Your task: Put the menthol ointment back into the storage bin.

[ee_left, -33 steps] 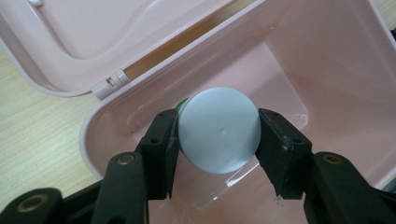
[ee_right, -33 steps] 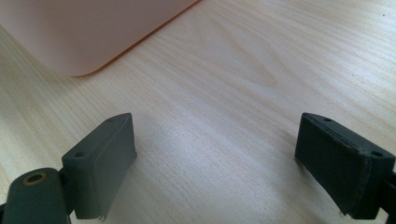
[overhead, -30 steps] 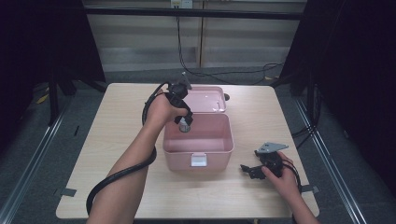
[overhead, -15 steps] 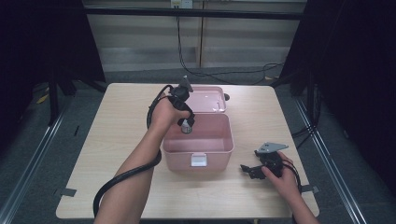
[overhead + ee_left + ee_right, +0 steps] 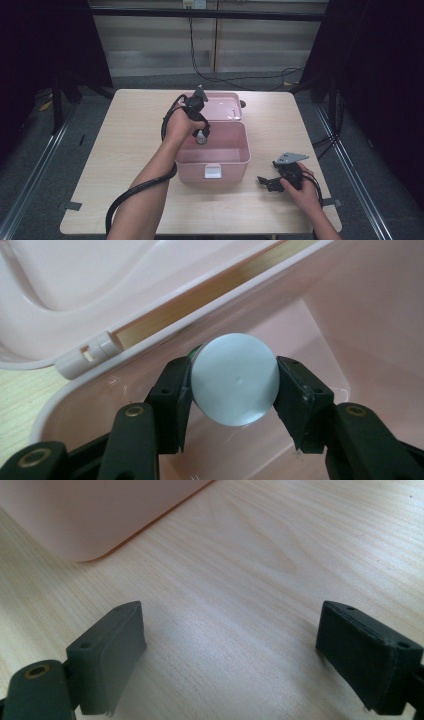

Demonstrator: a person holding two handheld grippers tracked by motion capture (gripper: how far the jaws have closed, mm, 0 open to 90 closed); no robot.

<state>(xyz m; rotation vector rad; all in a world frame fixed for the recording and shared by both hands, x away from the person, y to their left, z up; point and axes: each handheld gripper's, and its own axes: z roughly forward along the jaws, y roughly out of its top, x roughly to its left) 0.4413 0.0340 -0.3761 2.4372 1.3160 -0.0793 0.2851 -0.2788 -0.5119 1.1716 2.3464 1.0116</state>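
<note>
The left gripper (image 5: 235, 385) clamps a round silver-topped can (image 5: 235, 379) between both pads, a trace of green at its rim. The can hangs inside the open pink box (image 5: 235, 155) near its back wall, by the hinge — the lid (image 5: 225, 102) lies flat behind. The right gripper (image 5: 232, 652) rests on the table (image 5: 125, 130) near its front right corner — jaws wide, holding nothing.

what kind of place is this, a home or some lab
Probably a lab recording rig, not a home: a bare wooden table between black frame posts, loose cables along the wall, and hand-held grippers at work over a pink box.
</note>
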